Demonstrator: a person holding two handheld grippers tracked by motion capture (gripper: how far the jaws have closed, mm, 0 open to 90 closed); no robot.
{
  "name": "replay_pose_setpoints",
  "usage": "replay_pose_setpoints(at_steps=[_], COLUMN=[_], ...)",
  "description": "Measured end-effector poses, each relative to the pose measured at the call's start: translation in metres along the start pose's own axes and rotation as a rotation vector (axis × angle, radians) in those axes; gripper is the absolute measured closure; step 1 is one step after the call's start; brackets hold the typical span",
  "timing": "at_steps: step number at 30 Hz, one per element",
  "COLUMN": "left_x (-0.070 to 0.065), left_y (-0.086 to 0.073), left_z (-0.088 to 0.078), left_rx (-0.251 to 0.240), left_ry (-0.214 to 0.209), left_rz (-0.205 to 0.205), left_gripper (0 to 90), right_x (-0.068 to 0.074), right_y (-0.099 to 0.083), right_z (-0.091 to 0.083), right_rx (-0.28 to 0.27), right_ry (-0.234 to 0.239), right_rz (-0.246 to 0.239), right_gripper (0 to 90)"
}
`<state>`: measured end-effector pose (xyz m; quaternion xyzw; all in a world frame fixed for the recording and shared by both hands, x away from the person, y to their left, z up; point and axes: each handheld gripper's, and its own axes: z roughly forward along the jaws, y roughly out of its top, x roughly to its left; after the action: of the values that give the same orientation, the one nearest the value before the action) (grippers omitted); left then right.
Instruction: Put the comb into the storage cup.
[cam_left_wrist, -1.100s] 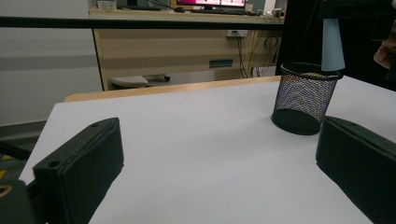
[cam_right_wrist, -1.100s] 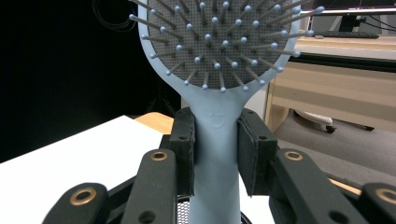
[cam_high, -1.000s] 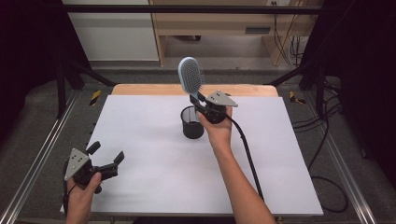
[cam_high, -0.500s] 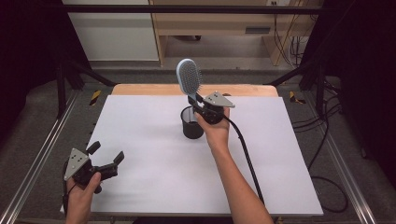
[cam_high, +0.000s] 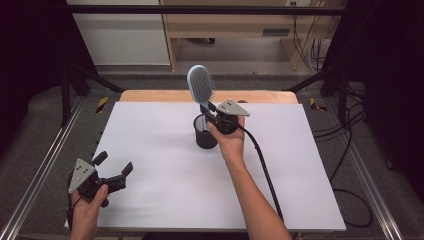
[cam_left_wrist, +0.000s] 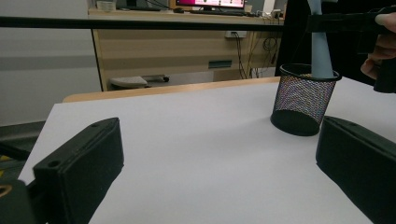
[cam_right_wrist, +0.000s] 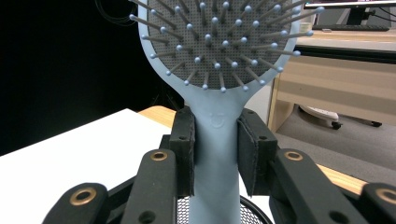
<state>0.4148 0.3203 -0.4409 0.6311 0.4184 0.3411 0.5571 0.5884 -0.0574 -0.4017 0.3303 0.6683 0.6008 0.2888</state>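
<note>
Hairbrush held upright over a mesh cup. The right gripper (cam_high: 209, 111) pinches the pale blue hairbrush (cam_high: 200, 86) by the neck of its handle, just below the bristle pad; in the right gripper view the two black pads (cam_right_wrist: 184, 154) press flat on either side of the handle (cam_right_wrist: 215, 154). The brush stands nearly vertical, its head above the black mesh cup (cam_high: 205, 132) and the lower end of its handle inside the cup's rim, as seen in the left gripper view (cam_left_wrist: 321, 56). Whether the tip touches the cup's floor cannot be told.

Handling, as judged: the brush looks like light, stiff moulded plastic with a smooth and probably slippery handle, so the narrow neck, where the pads already sit, is the sound place to hold; the bristle pad and its ball-tipped pins give and offer poor purchase. The cup looks light and unweighted; a sideways push from the handle against its rim could tip or slide it.

Room: the cup stands toward the far middle of the white table top (cam_high: 165, 165), with the wooden far edge (cam_high: 150, 95) near behind it and open white surface on every other side. The left gripper (cam_high: 107, 172), jaws spread and holding nothing, rests well apart from the cup at the near left corner.
</note>
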Motion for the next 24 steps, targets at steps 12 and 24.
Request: replay_pose_setpoints(at_steps=[12,24], left_x=[0.0,0.0], left_y=[0.0,0.0], left_z=[0.0,0.0], left_rx=[0.0,0.001], left_ry=[-0.005,-0.005], left_rz=[0.001,0.002], left_gripper=[0.9,0.9], right_x=[-0.002,-0.003], right_y=[-0.005,-0.013], right_z=[0.0,0.001], right_rx=[0.012,0.023], right_ry=[-0.001,0.0], right_rz=[-0.003,-0.002], right_gripper=[69.9,69.9])
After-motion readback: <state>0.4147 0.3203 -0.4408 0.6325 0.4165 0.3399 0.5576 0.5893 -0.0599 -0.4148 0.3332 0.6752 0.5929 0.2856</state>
